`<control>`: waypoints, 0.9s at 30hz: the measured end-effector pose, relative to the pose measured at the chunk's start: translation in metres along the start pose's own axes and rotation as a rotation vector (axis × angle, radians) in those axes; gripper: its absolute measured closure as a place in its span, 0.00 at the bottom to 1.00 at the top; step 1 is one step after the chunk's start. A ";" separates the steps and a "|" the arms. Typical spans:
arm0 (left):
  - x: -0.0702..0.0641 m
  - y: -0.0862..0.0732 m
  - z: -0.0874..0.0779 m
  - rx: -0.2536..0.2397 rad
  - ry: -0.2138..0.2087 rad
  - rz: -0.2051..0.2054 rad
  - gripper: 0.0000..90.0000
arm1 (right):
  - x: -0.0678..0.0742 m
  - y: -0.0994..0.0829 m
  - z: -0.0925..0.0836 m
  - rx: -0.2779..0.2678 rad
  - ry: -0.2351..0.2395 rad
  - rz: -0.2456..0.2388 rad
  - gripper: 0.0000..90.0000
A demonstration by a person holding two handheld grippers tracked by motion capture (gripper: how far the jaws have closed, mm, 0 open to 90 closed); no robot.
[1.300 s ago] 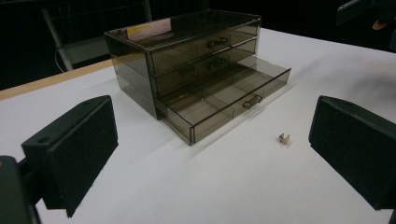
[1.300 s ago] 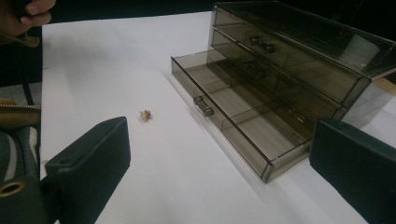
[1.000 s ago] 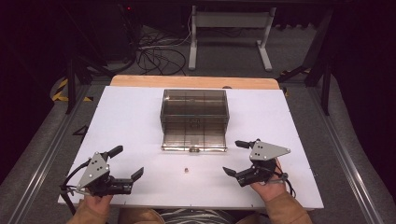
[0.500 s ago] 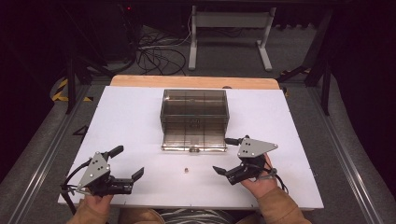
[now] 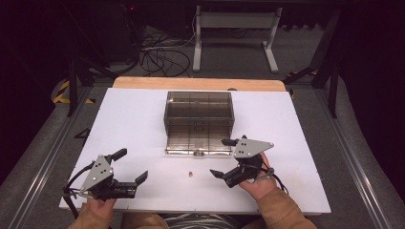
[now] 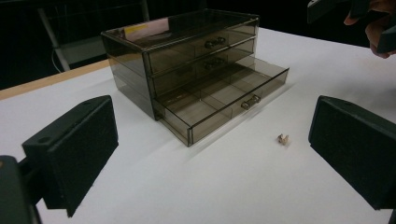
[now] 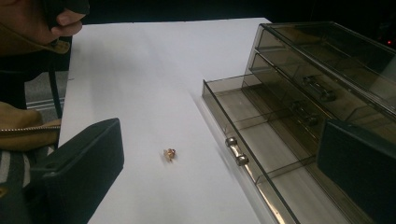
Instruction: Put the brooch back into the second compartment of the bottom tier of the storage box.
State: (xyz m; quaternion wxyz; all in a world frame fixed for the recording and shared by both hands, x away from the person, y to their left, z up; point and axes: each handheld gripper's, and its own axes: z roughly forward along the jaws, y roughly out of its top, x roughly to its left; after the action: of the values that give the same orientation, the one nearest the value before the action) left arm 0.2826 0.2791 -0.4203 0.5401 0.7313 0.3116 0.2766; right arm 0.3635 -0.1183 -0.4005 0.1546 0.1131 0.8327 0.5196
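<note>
Trinket (image 5: 190, 173), tiny, light and likely slippery, lies on my bench (image 5: 133, 119) at six o'clock from the open drawer (image 5: 198, 139); both hand-held grippers spread, I'd pinch its sides gently.

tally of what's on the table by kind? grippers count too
Smoked clear drawer chest with 3 drawers, bottom one pulled out: 1
Small gold-coloured trinket lying on the white tabletop, too small to identify: 1
Handheld grippers, left gripper and right gripper, both with fingers apart: 2
Total: 4
</note>
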 end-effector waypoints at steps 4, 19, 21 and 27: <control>0.000 0.000 0.000 0.003 -0.001 0.001 0.03 | 0.001 0.003 0.004 -0.004 0.018 -0.005 0.00; 0.000 0.000 0.000 0.004 0.002 0.007 0.03 | 0.001 0.010 0.001 0.024 0.059 0.044 0.05; 0.000 0.000 0.000 0.001 0.002 0.006 0.03 | 0.001 0.012 0.002 0.045 0.068 0.037 0.07; 0.000 0.000 0.000 0.000 0.002 0.005 0.03 | 0.002 0.017 0.004 0.104 0.075 0.015 0.14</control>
State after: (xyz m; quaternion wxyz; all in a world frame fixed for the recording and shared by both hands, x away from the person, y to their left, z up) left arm 0.2829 0.2796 -0.4203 0.5390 0.7319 0.3101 0.2787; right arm 0.3635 -0.1070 -0.3872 0.1132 0.1076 0.8628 0.4809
